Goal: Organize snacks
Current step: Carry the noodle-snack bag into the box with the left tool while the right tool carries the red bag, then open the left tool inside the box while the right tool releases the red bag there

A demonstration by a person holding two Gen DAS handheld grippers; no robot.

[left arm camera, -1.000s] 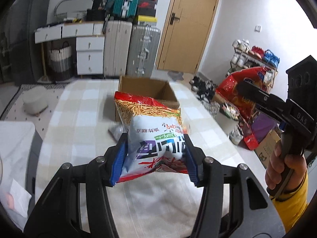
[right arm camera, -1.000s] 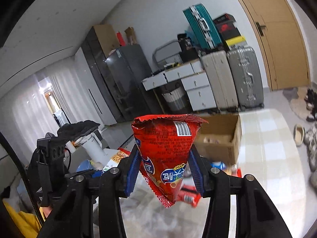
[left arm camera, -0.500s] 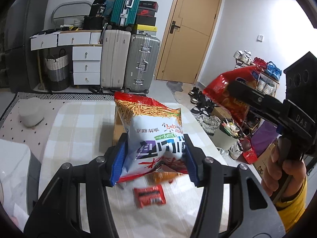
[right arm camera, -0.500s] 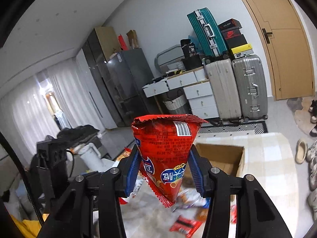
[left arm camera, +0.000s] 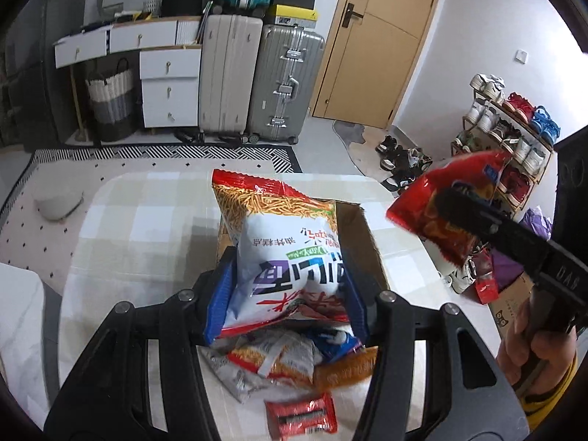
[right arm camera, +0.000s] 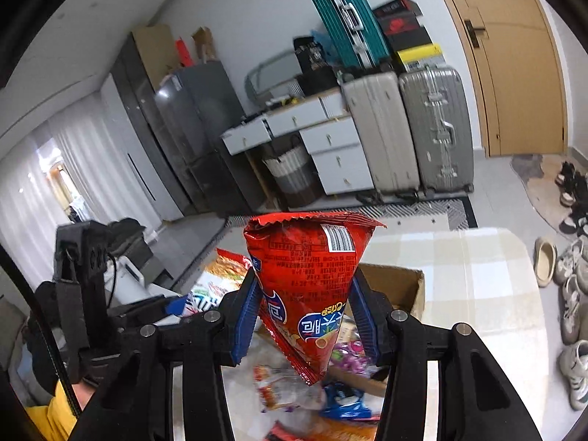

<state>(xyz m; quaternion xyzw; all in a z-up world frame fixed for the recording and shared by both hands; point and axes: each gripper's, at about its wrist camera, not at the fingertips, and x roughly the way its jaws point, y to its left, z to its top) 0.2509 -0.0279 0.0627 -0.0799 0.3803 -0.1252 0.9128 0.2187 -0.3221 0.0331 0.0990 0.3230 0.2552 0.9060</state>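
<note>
Left tongs (left arm camera: 288, 286) pinch white snack bag (left arm camera: 290, 253); right tongs (right arm camera: 305, 316) pinch red bag (right arm camera: 307, 275), above cardboard box (left arm camera: 362, 231).

Left gripper (left arm camera: 288, 290) angles downward, blue pads pinching a bag; right gripper (right arm camera: 307, 316) alongside also grips one, a hand (left arm camera: 536, 360) clutching its handle.
</note>
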